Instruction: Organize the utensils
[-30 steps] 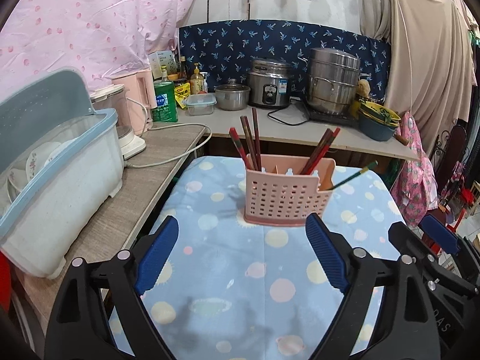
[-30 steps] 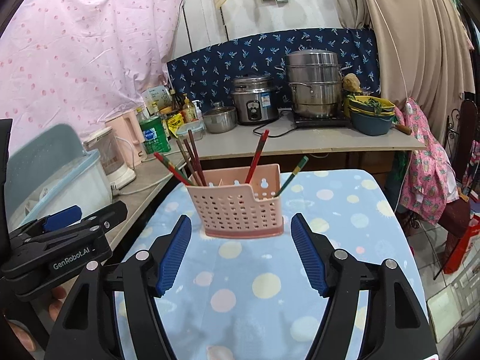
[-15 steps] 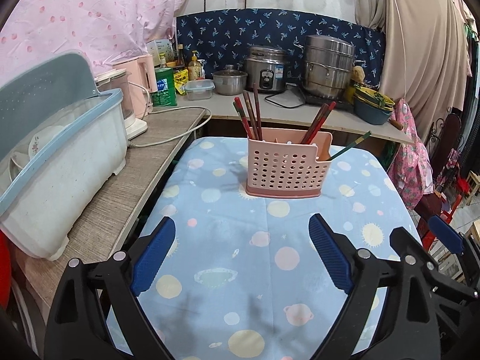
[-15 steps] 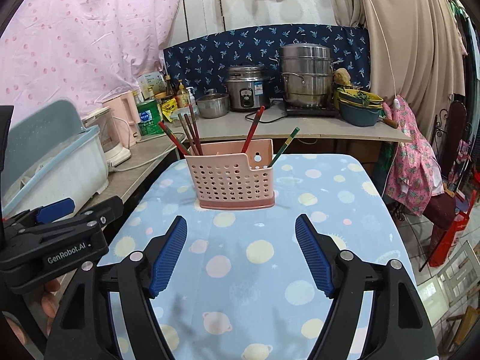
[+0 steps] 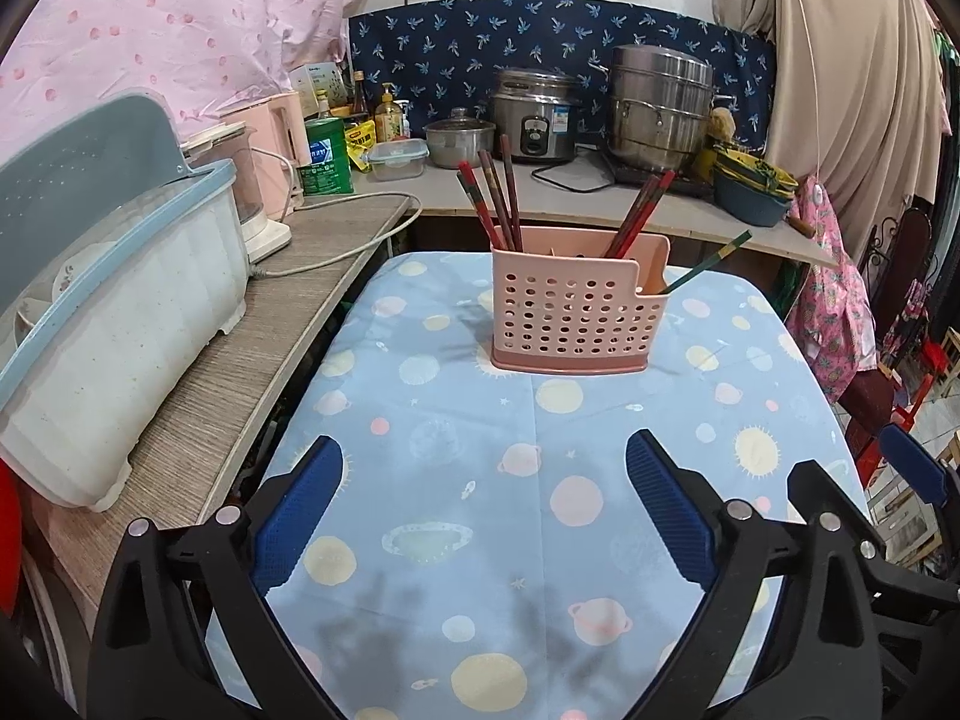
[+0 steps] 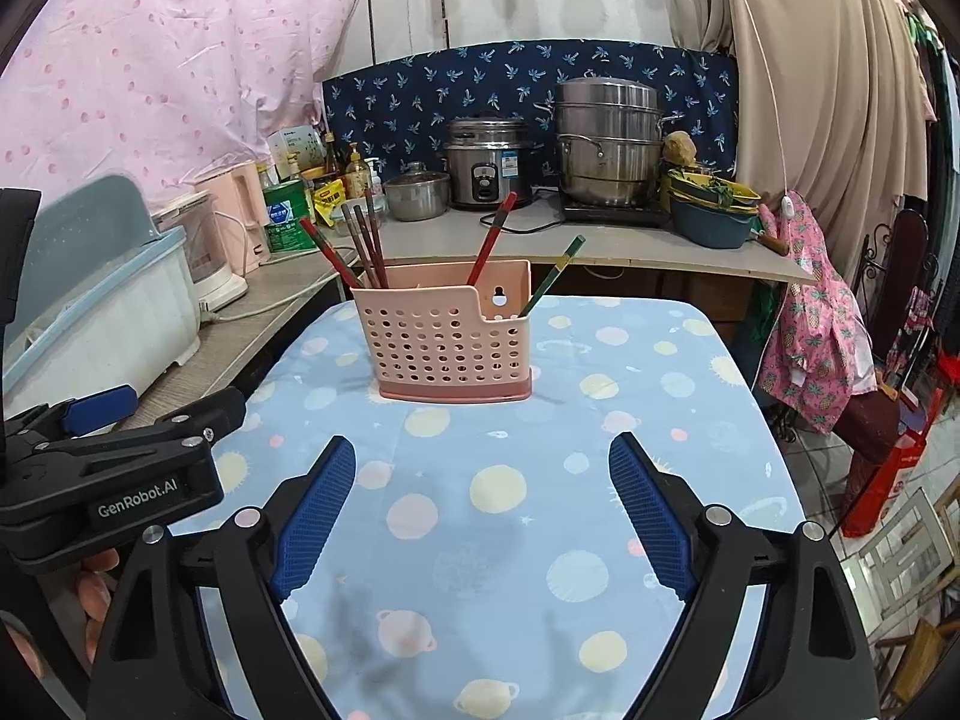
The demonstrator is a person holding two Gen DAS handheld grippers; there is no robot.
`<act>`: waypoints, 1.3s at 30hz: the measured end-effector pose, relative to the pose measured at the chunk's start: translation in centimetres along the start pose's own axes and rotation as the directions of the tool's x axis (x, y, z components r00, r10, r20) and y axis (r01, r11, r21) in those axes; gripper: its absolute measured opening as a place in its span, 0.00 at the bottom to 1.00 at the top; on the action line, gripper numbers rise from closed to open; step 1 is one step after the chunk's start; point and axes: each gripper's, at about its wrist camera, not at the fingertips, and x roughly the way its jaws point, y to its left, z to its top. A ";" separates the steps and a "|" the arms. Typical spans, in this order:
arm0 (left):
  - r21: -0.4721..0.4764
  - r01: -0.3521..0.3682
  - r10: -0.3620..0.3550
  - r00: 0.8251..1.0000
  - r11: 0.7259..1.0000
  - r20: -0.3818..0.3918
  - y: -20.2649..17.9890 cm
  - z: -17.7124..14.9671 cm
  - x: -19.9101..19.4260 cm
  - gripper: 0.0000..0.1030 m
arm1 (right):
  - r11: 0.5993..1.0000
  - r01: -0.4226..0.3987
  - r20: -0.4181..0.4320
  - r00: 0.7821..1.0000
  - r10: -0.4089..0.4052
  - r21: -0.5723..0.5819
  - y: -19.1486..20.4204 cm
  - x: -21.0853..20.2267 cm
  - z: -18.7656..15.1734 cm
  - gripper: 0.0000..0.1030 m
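A pink perforated utensil holder [image 5: 576,306] stands upright on the table with the blue planet-print cloth [image 5: 480,480]; it also shows in the right wrist view [image 6: 447,336]. Red-brown chopsticks [image 5: 498,198] lean out of its left compartment, another pair [image 5: 639,213] stands in the middle, and one green-tipped chopstick [image 5: 708,261] sticks out at the right. My left gripper [image 5: 483,504] is open and empty, well short of the holder. My right gripper [image 6: 480,510] is open and empty too, also in front of the holder.
A grey-blue dish rack [image 5: 108,276] with plates sits on the wooden counter [image 5: 228,396] at the left. A rice cooker [image 5: 534,117], a steamer pot [image 5: 660,108], bottles and bowls stand on the back counter. The left gripper's body [image 6: 108,462] shows at the left of the right wrist view.
Both grippers have pulled back from the holder, which looks smaller and farther away. More of the cloth shows in front. Both stay open and empty.
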 end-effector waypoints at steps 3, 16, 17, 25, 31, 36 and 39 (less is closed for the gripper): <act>-0.004 -0.009 0.009 1.000 1.000 -0.010 -0.1 0.1 0.6 0.89 | 1.000 -0.003 -0.008 1.000 0.003 -0.013 0.0 0.6 0.1 0.81; -0.017 -0.104 0.103 0.993 0.994 -0.053 0.3 0.1 3.0 0.90 | 0.998 -0.064 -0.043 0.997 0.063 -0.005 -0.8 4.2 0.5 0.81; -0.020 -0.111 0.110 0.992 0.994 -0.054 0.4 0.2 3.1 0.90 | 0.998 -0.068 -0.045 0.997 0.067 -0.005 -0.8 4.4 0.5 0.81; -0.042 -0.151 0.149 0.988 0.988 -0.049 0.3 0.1 3.0 0.90 | 0.995 -0.099 -0.060 0.993 0.098 -0.014 -1.2 5.6 0.4 0.81; -0.027 -0.175 0.173 0.984 0.984 -0.047 -0.2 -0.2 3.0 0.90 | 0.993 -0.113 -0.047 0.992 0.114 0.017 -1.8 5.6 0.1 0.81; -0.030 -0.180 0.179 0.983 0.983 -0.036 -0.5 -0.3 2.6 0.90 | 0.992 -0.122 -0.047 0.991 0.123 0.020 -2.0 5.6 -0.2 0.81; -0.030 -0.179 0.177 0.984 0.983 -0.035 -0.7 -0.3 2.6 0.90 | 0.992 -0.124 -0.044 0.991 0.125 0.024 -2.2 5.5 -0.2 0.81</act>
